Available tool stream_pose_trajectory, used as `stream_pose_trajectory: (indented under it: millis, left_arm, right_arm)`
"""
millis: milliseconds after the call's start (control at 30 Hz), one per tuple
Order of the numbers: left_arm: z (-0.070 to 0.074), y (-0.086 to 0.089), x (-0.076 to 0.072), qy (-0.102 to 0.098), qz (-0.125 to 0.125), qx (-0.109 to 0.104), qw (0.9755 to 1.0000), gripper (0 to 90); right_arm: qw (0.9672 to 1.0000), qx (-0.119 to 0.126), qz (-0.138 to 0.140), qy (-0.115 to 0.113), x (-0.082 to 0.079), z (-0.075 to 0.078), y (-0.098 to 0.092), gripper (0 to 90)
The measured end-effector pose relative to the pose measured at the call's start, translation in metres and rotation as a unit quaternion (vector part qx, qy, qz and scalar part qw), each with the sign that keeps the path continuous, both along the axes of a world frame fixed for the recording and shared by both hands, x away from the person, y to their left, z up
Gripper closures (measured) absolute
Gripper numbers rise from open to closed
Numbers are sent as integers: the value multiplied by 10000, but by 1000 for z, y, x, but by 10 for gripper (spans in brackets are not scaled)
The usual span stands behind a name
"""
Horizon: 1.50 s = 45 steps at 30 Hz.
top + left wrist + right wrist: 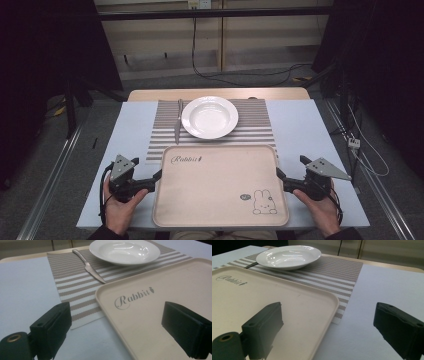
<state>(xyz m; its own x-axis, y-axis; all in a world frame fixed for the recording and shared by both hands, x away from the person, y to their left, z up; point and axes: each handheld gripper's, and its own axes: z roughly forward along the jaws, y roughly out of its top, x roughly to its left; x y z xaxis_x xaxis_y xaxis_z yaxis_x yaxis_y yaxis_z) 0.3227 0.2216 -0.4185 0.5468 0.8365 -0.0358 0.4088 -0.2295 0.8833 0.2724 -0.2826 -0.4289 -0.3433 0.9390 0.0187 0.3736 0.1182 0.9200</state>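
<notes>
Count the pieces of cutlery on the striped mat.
1: a knife lying on the striped mat, just left of the white plate, pointing toward the beige tray. The plate could hide something behind it.

Tray (220, 200): pale beige, with grey "Rabbit" script near its far left corner and a white rabbit drawing near its near right corner. Mat (255, 131): grey-brown and white stripes. Plate (209, 117): plain glossy white. Knife (178, 120): silver. Table (305, 135): pale blue-grey, with a tan far edge. Grippers: black, with grey top plates.
</notes>
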Motion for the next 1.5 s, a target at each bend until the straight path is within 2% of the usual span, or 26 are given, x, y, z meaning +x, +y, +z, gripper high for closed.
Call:
stream_pose_trajectory:
  millis: [167,300,533,600,700,733,833,900,967,1100,1167,1200,1333,1433,1500]
  left_arm:
    - [0,-1,1,55,-3,109,9999,92]
    - [-2,-1,1,61,29,-101,9999,101]
    - [2,-1,3,57,61,-11,10000,94]
    - [4,-3,5,37,34,25,10000,93]
    - [8,-5,8,18,-144,-21,9999,89]
    - [10,-6,9,17,-135,63,9999,91]
    - [11,-7,12,28,-158,30,9999,64]
    - [12,-8,14,105,-159,28,9998,63]
    - [13,-10,17,279,-238,54,9993,63]
    - [15,-12,24,444,-242,-57,9987,81]
    - [17,-13,27,520,-250,-26,9983,81]
    - [18,-14,28,544,-254,26,9982,81]
    - [24,-16,34,521,-217,5,9984,81]
    - [29,-16,42,568,-182,-141,9981,80]
    - [32,-17,46,561,-143,-118,9982,78]
  right_arm:
    - [10000,57,-2,29,0,0,-2,88]
    - [10000,49,16,38,1,-1,-1,88]
    - [9999,70,29,73,2,-1,-1,87]
    - [9999,69,24,72,2,-1,-2,86]
    - [9999,76,34,90,2,-1,-1,86]
    - [9999,45,31,95,2,-2,0,83]
    - [9999,49,30,93,2,-1,0,83]
    - [9999,52,30,91,2,-1,0,83]
    - [9999,51,40,99,2,-1,0,81]
    - [9999,97,21,128,2,-2,-2,77]
    - [9999,106,24,131,2,-2,-2,78]
    - [9998,129,20,152,2,-1,-2,79]
    - [9998,116,-1,147,2,-1,-1,76]
    - [9998,133,-6,162,2,-1,-2,65]
    - [9998,145,-4,151,2,-1,-3,64]
